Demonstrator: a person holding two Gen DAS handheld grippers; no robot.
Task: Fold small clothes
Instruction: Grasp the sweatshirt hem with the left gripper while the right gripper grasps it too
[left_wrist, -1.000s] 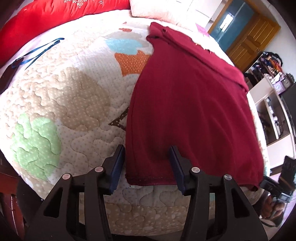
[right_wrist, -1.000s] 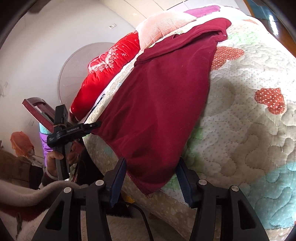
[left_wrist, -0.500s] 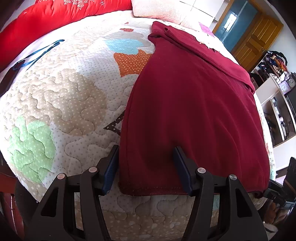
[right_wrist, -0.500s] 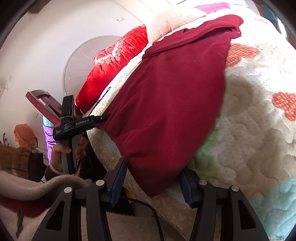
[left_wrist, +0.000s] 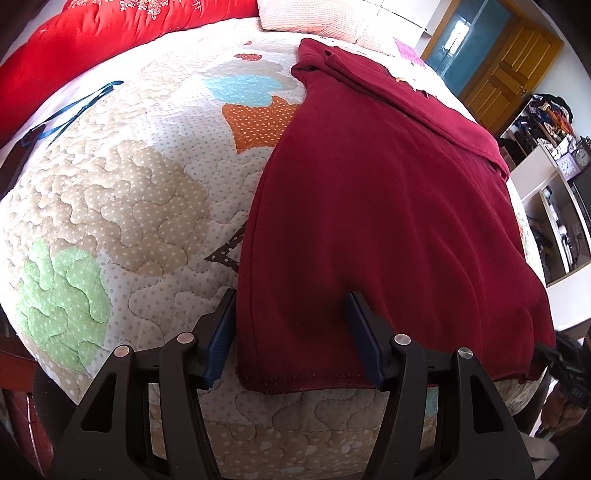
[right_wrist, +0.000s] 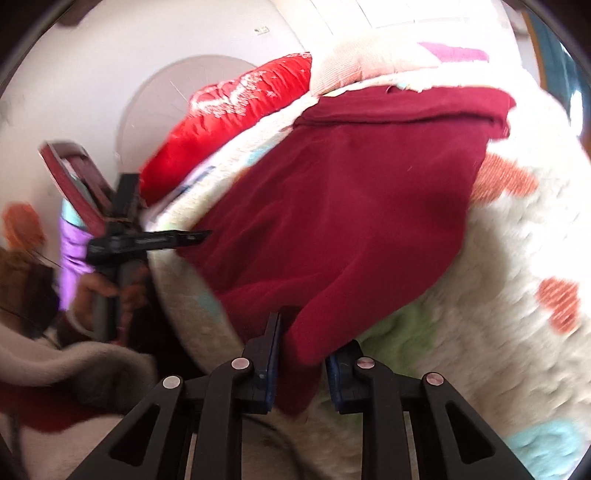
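Currently the maroon garment (left_wrist: 388, 206) lies spread on the quilted bed cover (left_wrist: 122, 206), its hem at the near edge of the bed and its far part folded over toward the pillows (left_wrist: 314, 14).

Your right gripper (right_wrist: 301, 354) is closing on the garment's near right corner. Cloth sits between the jaws and bunches there. The right-wrist view is motion-blurred, so I cannot tell how much fabric is caught, nor whether the quilt is clear of the pads.

Your left gripper (left_wrist: 291, 332) has its jaws apart, straddling the hem at the near left corner. The cloth lies between the pads (left_wrist: 221, 332), but they do not press on it.

Risks from here, as judgement:
- Uneven lift. One corner is being gripped and the other is free. If you raise the right now, the hem will likely skew and drag diagonally across the bed.
- Thin bite. A grip on the corner tip alone could slip once the garment's weight comes on.
- Quilt pickup. The left pads sit low against the cover; closing there may pinch quilt with the hem.
- Far fold. Pulling toward the near edge may undo the folded part by the pillows.
- The blue strap (left_wrist: 70, 110) near the left edge of the bed lies well apart, so a snag is unlikely.
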